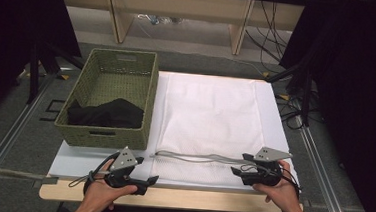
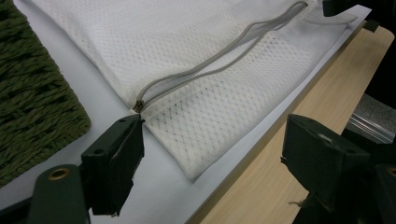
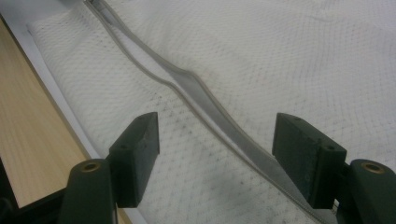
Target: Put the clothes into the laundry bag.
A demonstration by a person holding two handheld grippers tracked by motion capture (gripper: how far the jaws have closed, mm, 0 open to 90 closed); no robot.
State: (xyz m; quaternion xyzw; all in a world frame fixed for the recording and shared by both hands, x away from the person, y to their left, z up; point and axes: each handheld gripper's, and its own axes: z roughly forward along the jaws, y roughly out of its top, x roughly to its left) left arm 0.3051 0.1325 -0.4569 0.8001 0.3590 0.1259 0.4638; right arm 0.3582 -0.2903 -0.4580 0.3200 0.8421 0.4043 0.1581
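White mesh laundry bag (image 1: 210, 122) lies flat just beside the green woven basket (image 1: 108, 100), its grey zipper (image 1: 192, 157) parted along the near edge. Both the left gripper (image 1: 143, 179) and right gripper (image 1: 239, 172) hover at the zipper's two ends, jaws spread and grasping nothing, likely poised to widen the mouth for the black garment (image 1: 106, 114) in the basket.

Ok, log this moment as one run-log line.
left gripper: open, at mesh laundry bag corner | right gripper: open, over zipper | wicker basket: holds black garment

A white mesh bag (image 1: 210, 122) with a grey zipper (image 1: 192, 158) is seen; a green woven basket (image 1: 110, 75) is filled with black cloth (image 1: 106, 114).
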